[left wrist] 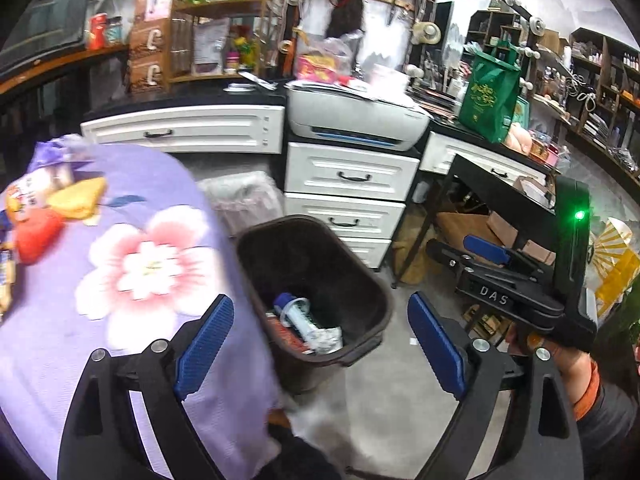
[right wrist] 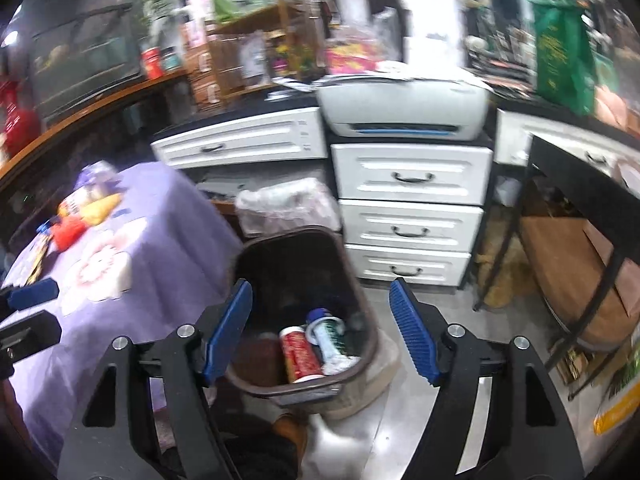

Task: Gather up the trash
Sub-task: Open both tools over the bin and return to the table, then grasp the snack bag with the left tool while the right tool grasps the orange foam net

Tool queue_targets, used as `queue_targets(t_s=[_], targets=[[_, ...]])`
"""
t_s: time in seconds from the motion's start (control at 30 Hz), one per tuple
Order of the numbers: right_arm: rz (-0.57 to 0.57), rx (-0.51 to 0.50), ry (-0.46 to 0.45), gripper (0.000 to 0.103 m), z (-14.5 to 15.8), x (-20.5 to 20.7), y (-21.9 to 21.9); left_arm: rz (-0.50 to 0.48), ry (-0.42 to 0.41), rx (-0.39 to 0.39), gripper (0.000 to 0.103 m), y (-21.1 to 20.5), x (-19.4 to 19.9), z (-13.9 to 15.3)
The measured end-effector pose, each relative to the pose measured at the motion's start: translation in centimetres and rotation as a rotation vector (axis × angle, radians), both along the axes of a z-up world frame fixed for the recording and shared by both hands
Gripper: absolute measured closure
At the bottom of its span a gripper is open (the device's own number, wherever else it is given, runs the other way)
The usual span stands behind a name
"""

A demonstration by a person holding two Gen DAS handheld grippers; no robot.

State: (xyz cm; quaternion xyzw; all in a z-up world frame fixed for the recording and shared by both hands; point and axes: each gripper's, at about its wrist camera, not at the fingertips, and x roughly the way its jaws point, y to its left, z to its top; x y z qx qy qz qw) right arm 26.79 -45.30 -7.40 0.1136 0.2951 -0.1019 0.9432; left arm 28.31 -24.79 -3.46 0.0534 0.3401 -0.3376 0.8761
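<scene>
A dark brown trash bin (left wrist: 312, 256) (right wrist: 288, 391) stands on the floor beside a table with a purple flowered cloth (left wrist: 60, 340) (right wrist: 160, 240). Inside it lie a red can (right wrist: 300, 354), a white bottle with a blue cap (left wrist: 298, 312) (right wrist: 328, 340) and a crumpled wrapper (left wrist: 326, 340). My left gripper (left wrist: 320, 304) hangs open and empty above the table edge and the bin. My right gripper (right wrist: 320, 286) (left wrist: 472, 256) is open and empty over the bin. On the table's far left lie a yellow packet (left wrist: 78, 198) (right wrist: 100, 206) and a red packet (left wrist: 36, 236) (right wrist: 70, 230).
White drawers (left wrist: 348, 176) with a printer (left wrist: 356, 120) on top stand behind the bin. A second bin with a clear liner (left wrist: 244, 200) sits between table and drawers. A black-framed table (left wrist: 500, 184) with boxes under it is on the right, a green bag (left wrist: 488, 92) on the counter.
</scene>
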Motion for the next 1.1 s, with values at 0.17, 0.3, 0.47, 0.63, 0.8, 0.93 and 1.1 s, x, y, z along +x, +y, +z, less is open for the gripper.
queue_targets(t_s=[0.17,0.3,0.47,0.63,0.8,0.93,1.1], targets=[[0.131,-0.027,0.002,0.029,1.0,1.5,4.6,0.070,-0.028,0.019,0.013,4.7,0.2,1.2],[0.216,-0.036,0.003,0.028,1.7,2.6,8.0,0.130,-0.044,0.037,0.010,8.3,0.6,1.6],[0.314,-0.041,0.006,0.028,2.3,3.9,11.8,0.206,-0.050,0.080,0.009,13.5,1.5,1.4],[0.397,-0.052,0.012,0.028,3.0,5.0,15.6,0.318,-0.062,0.138,0.009,18.9,3.5,1.0],[0.436,-0.059,0.012,0.028,3.6,5.5,18.2,0.399,-0.039,0.235,0.009,21.2,7.1,0.2],[0.451,-0.073,0.021,0.028,3.7,5.7,19.6,0.435,0.003,0.220,0.009,21.3,10.7,-0.6],[0.453,-0.097,0.029,0.028,4.0,5.6,20.5,0.472,0.017,0.305,0.010,19.9,14.1,-2.5]])
